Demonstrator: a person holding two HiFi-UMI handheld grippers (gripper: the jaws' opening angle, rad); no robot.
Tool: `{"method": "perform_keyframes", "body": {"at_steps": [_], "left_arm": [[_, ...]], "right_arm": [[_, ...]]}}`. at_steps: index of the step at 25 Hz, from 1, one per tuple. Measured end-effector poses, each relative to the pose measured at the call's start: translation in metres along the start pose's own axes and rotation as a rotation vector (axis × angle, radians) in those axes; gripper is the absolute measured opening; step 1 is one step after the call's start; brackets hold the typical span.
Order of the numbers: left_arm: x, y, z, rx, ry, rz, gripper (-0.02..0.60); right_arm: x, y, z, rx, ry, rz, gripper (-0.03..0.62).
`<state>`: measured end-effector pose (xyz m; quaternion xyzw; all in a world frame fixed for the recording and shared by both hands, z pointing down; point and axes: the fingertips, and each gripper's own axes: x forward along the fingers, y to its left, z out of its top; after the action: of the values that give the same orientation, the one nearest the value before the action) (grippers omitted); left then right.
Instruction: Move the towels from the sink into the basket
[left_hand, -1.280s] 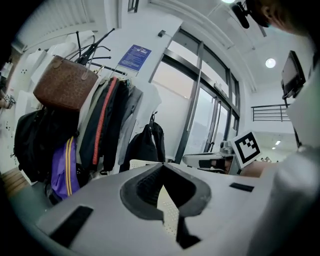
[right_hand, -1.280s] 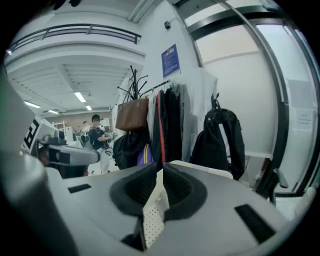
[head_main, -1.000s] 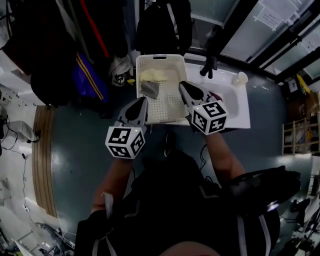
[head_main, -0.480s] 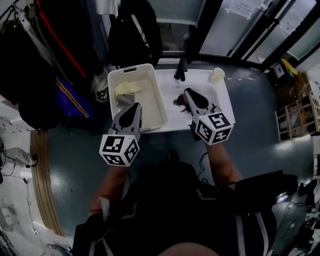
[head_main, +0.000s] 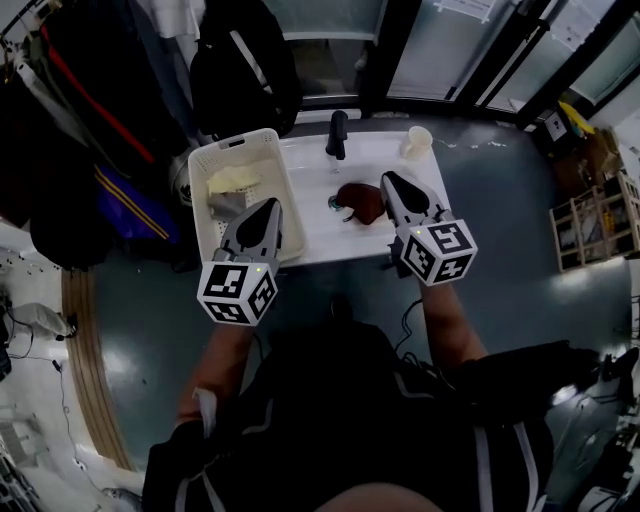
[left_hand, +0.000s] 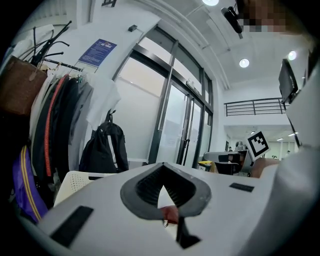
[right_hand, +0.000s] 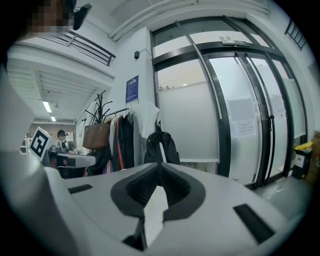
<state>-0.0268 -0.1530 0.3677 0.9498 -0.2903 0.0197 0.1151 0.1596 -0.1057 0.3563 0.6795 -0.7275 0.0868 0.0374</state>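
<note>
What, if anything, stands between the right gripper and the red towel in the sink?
Nothing visible does. In the head view the shut right gripper is right beside the red towel, which lies uncovered in the sink. The faucet stands behind the towel, off that path.

Both grippers move sideways, away from the basket (head_main: 197, 190) and toward the sink (head_main: 305, 190). The right gripper (head_main: 390, 181) is no longer over the basket edge that sits next to the sink. Its tip is now over the sink, just beside a dark red towel (head_main: 362, 200). The left gripper (head_main: 267, 207) goes from the basket side far from the sink to the side nearest the sink. The red towel could not be seen a second ago; now it shows in the sink.
</note>
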Motion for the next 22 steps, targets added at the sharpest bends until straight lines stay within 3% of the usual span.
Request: {"method": "perform_keyframes", "body": {"at_steps": [14,18,22], "left_arm": [[0.023,-0.026,-0.004,0.007,0.009,-0.006,0.002],[0.033,-0.035,-0.005,-0.035,0.009,-0.014,0.002],[0.047,-0.044,-0.015,-0.024,0.038,-0.014,0.002]], "right_arm": [[-0.012,-0.028,-0.005,0.007,0.000,0.003,0.028],[-0.010,-0.045,-0.013,0.012,0.014,-0.023,0.031],[-0.001,-0.067,-0.050,0.047,0.087,-0.053,0.097]]}}
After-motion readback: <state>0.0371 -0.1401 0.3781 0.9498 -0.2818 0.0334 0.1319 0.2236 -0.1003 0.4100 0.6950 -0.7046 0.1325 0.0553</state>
